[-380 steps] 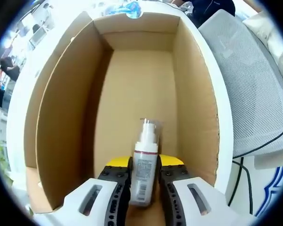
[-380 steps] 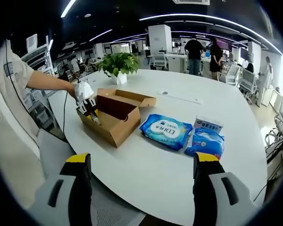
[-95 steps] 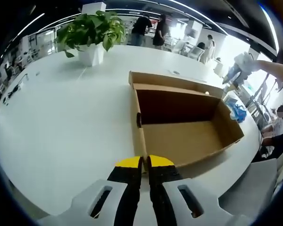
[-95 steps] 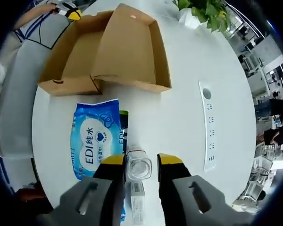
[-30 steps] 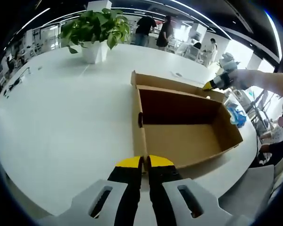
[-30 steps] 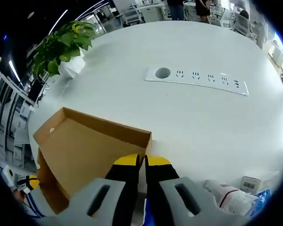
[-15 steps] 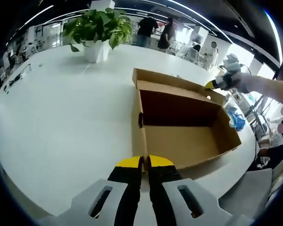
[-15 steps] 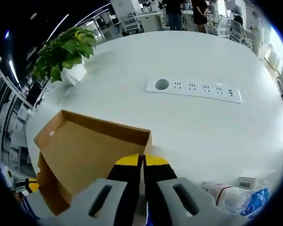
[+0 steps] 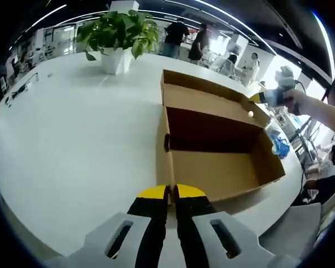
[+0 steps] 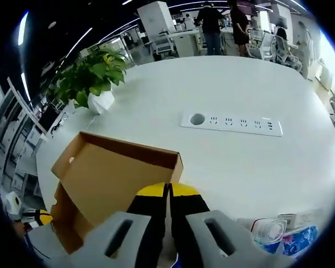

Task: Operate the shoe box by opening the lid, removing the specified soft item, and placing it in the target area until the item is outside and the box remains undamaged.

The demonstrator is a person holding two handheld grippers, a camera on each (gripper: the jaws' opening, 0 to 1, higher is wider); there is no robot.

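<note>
Shoe box [image 9: 215, 162] sits open on the white tabletop [image 9: 72, 139], its inside bare. Left gripper [image 9: 171, 192] is pinched tight on the box's near wall edge; right gripper [image 10: 168, 192] is clamped on the raised lid [image 10: 111, 173] edge. Wet-wipe pack [image 9: 279, 146] lies beyond the box's far side. Wide bare tabletop spreads toward the potted plant [image 9: 120, 39]

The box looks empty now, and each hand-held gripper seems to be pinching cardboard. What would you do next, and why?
Probably swing the lid over the box to shut it. The right hand-held gripper is clamped on the lid's free edge, which is tilted up. The left hand-held gripper pinches the box's near wall to steady it, and the box is empty.
</note>
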